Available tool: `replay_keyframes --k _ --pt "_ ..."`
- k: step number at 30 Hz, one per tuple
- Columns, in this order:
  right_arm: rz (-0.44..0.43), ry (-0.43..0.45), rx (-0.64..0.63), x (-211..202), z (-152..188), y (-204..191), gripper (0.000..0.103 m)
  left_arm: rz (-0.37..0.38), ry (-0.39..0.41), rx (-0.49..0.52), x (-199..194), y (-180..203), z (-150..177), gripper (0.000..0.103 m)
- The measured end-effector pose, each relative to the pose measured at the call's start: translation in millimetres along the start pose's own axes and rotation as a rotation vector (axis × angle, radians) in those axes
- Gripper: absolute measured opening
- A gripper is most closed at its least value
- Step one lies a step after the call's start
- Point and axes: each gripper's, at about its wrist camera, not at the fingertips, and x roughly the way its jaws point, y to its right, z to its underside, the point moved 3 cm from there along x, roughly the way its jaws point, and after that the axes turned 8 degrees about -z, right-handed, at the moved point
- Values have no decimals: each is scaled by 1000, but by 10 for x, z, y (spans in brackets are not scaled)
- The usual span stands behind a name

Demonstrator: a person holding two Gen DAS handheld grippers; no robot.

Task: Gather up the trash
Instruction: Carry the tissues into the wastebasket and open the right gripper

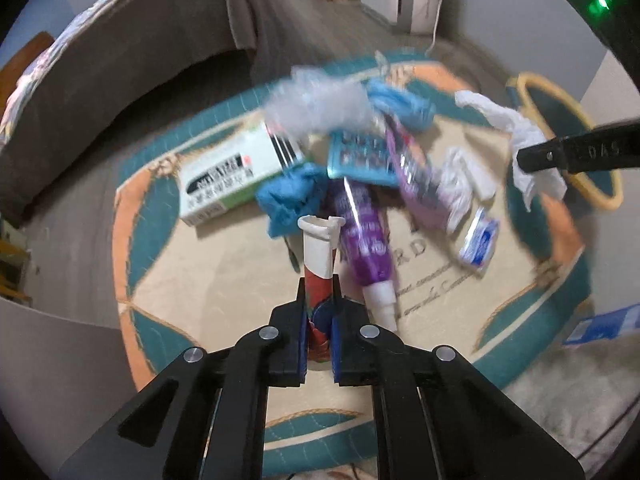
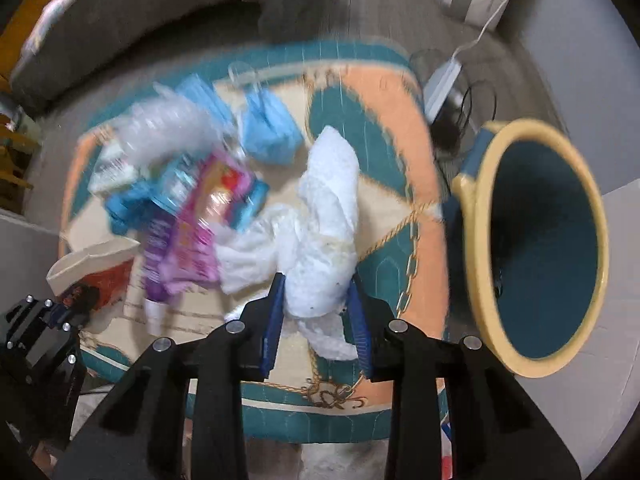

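While both views were smeared by motion blur, the left tongs [image 1: 318, 312] were clamped on a flattened red-and-white paper cup [image 1: 318, 248] above the rug [image 1: 208, 280], and the right tongs [image 2: 318, 316] pinched a crumpled white tissue [image 2: 328, 220]; a yellow-rimmed teal bin [image 2: 540, 240] stood just right of it, a purple tube [image 1: 362, 236] and white carton [image 1: 236, 176] lay among rug litter

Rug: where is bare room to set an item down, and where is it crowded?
Bare rug lies below the white box, left of the left tool. Crowded: middle, from box to purple tube and tissues.
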Motion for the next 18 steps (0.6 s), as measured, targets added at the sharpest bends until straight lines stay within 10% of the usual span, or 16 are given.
replay_keyframes --k 18 --pt "-23 265 1 -811 -182 371 30 109 364 -56 -956 167 -675 10"
